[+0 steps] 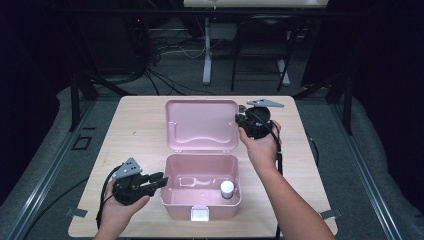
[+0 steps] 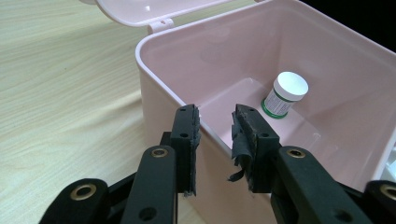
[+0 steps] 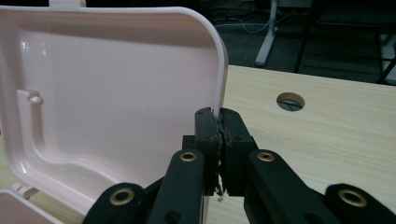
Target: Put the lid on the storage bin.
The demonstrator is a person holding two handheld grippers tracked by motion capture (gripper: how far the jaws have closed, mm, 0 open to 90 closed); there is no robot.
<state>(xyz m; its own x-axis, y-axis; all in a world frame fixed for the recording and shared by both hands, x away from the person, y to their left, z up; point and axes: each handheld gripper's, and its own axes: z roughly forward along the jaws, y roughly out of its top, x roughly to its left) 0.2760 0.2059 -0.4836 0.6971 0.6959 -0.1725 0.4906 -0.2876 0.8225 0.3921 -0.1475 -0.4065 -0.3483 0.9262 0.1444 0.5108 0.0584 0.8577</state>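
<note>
The counter [image 1: 135, 120] was the largest thing, a pale wooden top with a round hole [image 3: 290, 101] near its 2 o'clock corner. At its centre sat the pink box [image 1: 172, 200], open, its lid [image 1: 201, 124] thrown back toward 12 o'clock and standing up from the hinge. The right claw [image 1: 240, 119], at 3 o'clock of the lid, was pressed together on the lid's right edge, both pads pinching the thin pink rim. The left claw [image 1: 161, 179], at 9 o'clock of the box, stood spread astride the box's left wall, one jaw outside and one over the inside; whether the pads touched the wall could not be told. Smallest, a white-capped bottle [image 1: 227, 189] with a green-banded label stood upright inside the box, at its 4 o'clock corner.
</note>
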